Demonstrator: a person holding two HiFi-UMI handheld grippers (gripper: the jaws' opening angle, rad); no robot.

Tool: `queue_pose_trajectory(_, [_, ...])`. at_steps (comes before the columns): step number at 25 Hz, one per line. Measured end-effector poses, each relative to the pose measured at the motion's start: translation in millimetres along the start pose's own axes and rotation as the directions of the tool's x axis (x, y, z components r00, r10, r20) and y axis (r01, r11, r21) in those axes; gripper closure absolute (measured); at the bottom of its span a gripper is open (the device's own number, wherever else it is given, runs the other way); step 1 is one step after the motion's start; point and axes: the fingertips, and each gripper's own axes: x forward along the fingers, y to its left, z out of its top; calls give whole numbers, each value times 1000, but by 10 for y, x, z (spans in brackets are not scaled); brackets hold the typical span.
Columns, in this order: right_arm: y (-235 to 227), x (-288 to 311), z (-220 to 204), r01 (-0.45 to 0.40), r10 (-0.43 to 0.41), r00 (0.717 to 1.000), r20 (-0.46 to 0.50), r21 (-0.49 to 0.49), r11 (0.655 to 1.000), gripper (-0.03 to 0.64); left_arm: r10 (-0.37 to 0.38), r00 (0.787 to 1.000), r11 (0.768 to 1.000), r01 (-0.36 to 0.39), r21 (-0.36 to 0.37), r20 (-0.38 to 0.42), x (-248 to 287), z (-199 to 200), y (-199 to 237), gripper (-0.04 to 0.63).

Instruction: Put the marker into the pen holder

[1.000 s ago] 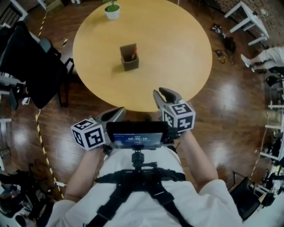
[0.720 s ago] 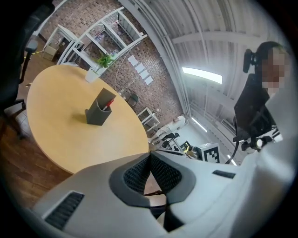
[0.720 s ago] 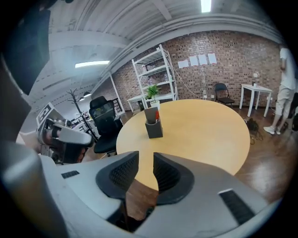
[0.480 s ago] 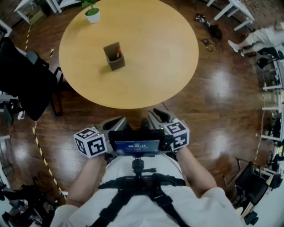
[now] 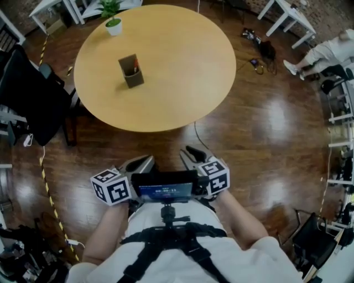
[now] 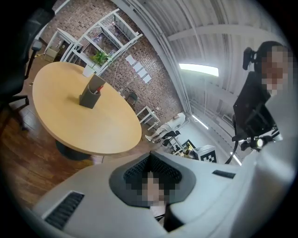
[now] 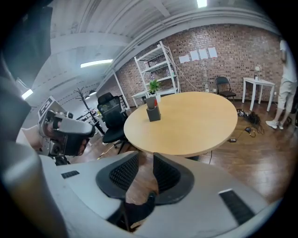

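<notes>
A dark pen holder (image 5: 130,72) stands on the round wooden table (image 5: 182,83), with a red marker (image 5: 135,69) upright inside it. It also shows far off in both gripper views, as pen holder (image 6: 91,96) and pen holder (image 7: 152,114). Both grippers hover over the floor close to the person's body, well short of the table. My left gripper (image 5: 145,160) has its pads together with nothing between them (image 6: 150,160). My right gripper (image 5: 188,150) stands open, with bare floor showing through its gap (image 7: 145,160).
A small potted plant (image 5: 113,26) sits at the table's far edge. A black chair (image 5: 27,94) stands left of the table. White tables (image 5: 287,16) and a seated person (image 5: 326,52) are at the upper right. A cable (image 5: 200,138) trails across the wooden floor.
Both grippers have drawn back from the table edge toward the body; the right one was over the rim and is now over floor. The table now lies farther away.
</notes>
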Motion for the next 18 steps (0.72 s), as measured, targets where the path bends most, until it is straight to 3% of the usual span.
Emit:
queue_pose_trajectory(9, [-71,-1067,-687,-58,59,997,58,-22,998,509,23,998,999,-24,27,59,208,-990,-957,598])
queue_pose_trajectory(18, [71,-1438,-950,-80,82,993,84,-26,996,509,35,996,999,-37,18,80,68,-1327,-1302,599])
